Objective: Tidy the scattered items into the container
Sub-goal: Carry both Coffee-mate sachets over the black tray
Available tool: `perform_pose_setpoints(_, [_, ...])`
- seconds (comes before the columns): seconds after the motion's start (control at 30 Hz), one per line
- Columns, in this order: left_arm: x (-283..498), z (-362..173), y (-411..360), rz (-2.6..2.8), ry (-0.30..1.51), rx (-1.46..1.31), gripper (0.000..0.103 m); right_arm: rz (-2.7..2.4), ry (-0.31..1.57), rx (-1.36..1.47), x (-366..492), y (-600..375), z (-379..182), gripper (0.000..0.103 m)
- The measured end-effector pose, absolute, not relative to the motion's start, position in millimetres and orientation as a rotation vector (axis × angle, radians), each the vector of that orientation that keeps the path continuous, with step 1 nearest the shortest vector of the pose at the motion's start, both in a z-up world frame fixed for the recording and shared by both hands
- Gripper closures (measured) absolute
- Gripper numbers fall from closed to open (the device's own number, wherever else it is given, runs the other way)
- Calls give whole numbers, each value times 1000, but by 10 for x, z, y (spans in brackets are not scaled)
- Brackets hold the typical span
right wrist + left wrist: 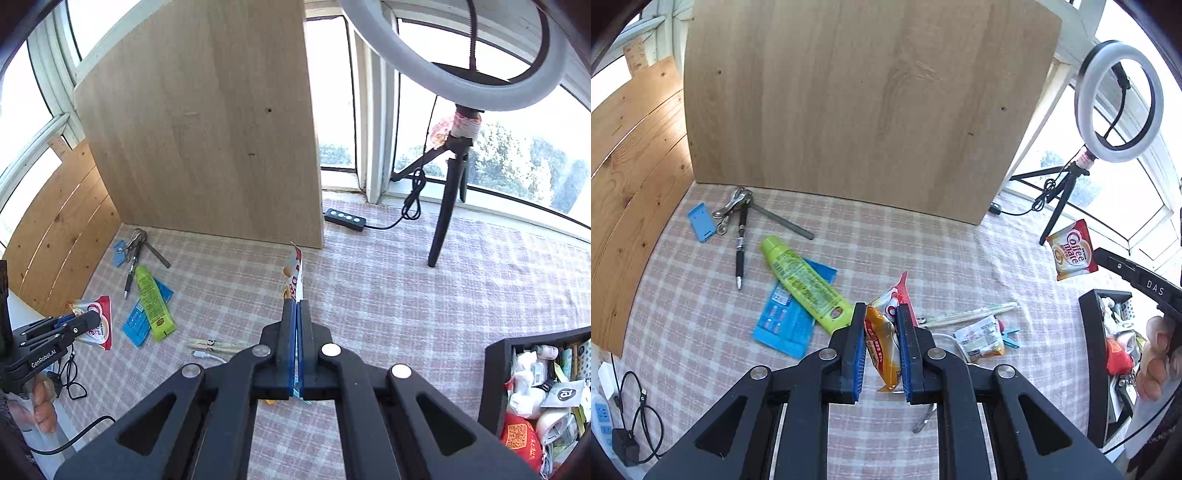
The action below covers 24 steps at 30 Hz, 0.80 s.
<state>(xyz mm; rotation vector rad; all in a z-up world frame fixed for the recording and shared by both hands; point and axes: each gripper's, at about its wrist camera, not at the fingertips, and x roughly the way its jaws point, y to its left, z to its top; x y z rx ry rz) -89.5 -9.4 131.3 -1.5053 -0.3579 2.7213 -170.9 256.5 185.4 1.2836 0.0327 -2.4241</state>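
My left gripper [881, 308] is shut on an orange and white sachet [882, 343], held above the checked tablecloth [871, 243]. My right gripper [296, 302] is shut on a Coffee-mate sachet [295, 271], seen edge-on there and face-on in the left wrist view [1071, 251]. The black container [495, 369], full of small packets, sits at the table's right side [1089, 350], below and right of the right gripper. On the cloth lie a green tube [809, 284], a blue packet [786, 321], a pen [740, 251], keys [733, 206], a blue card [701, 221], wrapped chopsticks [967, 314] and another sachet [982, 338].
An upright wooden board [857, 99] closes the back of the table, with wooden slats [631, 166] at the left. A ring light on a tripod [447, 206] and its cable remote [345, 218] stand back right. A blue clip [1010, 338] and a white cable [208, 356] lie mid-table.
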Motion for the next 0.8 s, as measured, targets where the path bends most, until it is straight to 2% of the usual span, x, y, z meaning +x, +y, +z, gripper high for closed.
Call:
perform_pose_setpoints(0.47, [-1085, 1630, 2404, 2446, -220, -1333, 89, -2749, -140, 1384, -1265, 5124, 2120, 102])
perform_pose_setpoints(0.8, [-1122, 1653, 3820, 2312, -147, -1300, 89, -2817, -223, 1420, -1161, 6197, 2121, 102])
